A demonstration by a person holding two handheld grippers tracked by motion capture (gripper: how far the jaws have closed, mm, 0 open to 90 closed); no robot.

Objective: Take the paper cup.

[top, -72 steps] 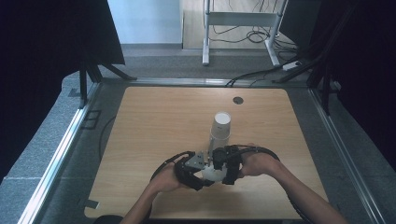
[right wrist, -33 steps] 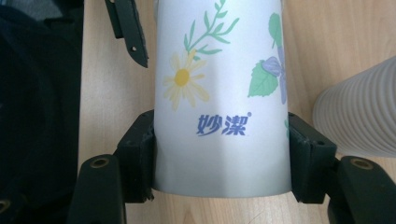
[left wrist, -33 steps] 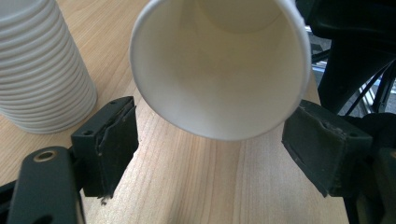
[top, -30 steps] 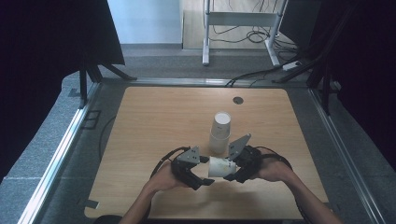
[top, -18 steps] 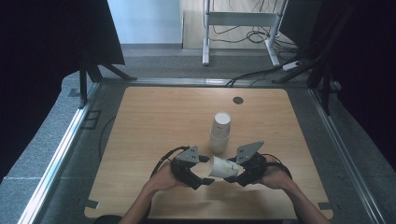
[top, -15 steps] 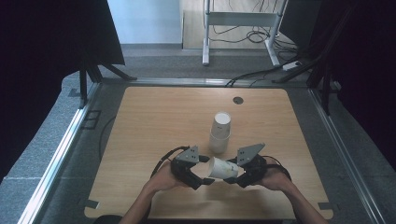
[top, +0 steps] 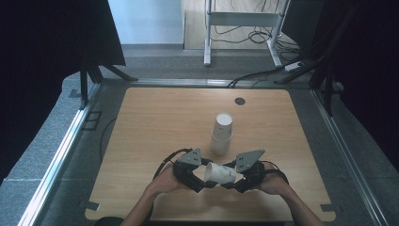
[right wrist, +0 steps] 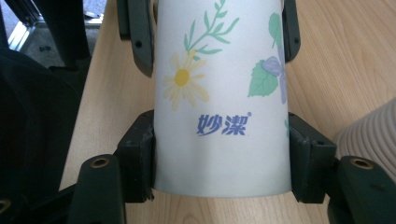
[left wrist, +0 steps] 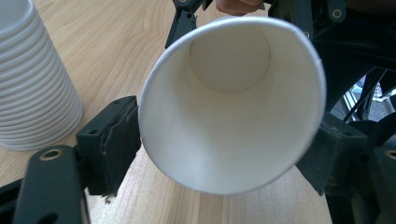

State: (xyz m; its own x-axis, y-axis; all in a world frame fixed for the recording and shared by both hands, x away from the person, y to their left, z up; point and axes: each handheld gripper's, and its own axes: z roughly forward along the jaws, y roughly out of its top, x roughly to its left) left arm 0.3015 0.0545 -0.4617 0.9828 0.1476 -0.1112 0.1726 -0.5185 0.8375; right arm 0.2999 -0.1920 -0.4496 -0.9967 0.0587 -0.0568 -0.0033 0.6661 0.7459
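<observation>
1. Black padded jaws of the right tool (right wrist: 219,161) press on both sides of a paper cup (right wrist: 219,93) near its base, pinching it; the cup bears a daisy, green leaves and blue lettering.
2. Facing it, the left tool (left wrist: 224,154) has its jaws around the cup's (left wrist: 231,107) open rim. They have just been closing, with the cup between them, and both pads appear to touch the rim, which looks slightly squashed.
3. Seen through its mouth, the cup is empty, its white bottom bare.
4. From the high view, the cup (top: 220,173) lies on its side between the left tool (top: 190,169) and the right tool (top: 247,170), just above the wooden surface (top: 155,122) near its front edge.
5. Just behind them stands a stack of paper cups (top: 221,133), mouth down, its ribbed rims showing in the left gripper view (left wrist: 32,79).
6. Farther back on the surface lies a small dark round disc (top: 240,100).
</observation>
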